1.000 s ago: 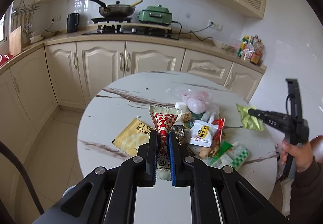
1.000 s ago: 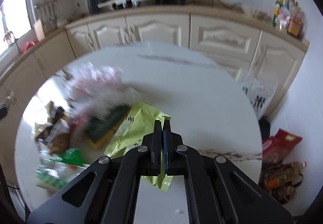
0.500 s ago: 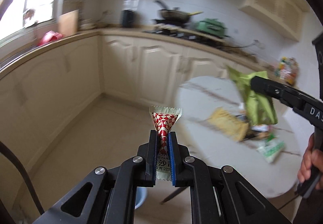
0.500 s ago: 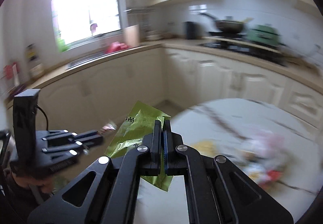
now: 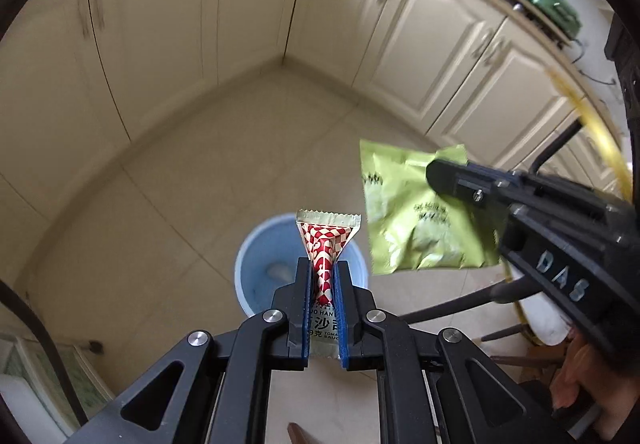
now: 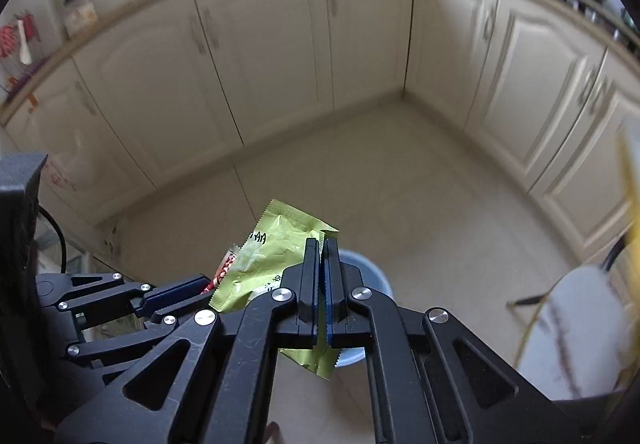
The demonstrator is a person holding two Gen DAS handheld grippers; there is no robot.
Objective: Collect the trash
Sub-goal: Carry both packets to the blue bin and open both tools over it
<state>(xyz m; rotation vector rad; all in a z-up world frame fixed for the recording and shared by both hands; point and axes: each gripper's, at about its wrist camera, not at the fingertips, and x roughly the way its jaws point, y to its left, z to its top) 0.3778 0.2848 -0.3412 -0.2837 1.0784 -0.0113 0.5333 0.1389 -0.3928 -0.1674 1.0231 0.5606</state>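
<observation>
Grippers are both pointing steeply down at the kitchen floor (image 5: 168,180), each one pinching a piece of trash. Left gripper (image 5: 323,276) is squeezing a red-and-white checkered sauce packet (image 5: 326,240) between its blue pads, jaws nearly touching, with the packet's serrated top sticking up past the fingertips. It's hanging right over a light blue bin (image 5: 256,276) that's sitting on the tiled floor, and the bin is showing a small pale lump at the bottom.

Right gripper (image 6: 322,256) is clamping a crumpled yellow-green snack wrapper (image 6: 272,256), jaws pressed pretty much together on one edge of it, the rest of the wrapper flopping out to the left and below. In the left wrist view that same wrapper (image 5: 412,220) is dangling just to the right of the sauce packet, near it but not touching, and off to the side of the bin rather than over the middle. In the right wrist view the bin (image 6: 372,272) is peeking out from behind the gripper's fingers.

Cream cabinet doors (image 6: 280,56) are wrapping around the corner in the background, everything a bit blurry.
</observation>
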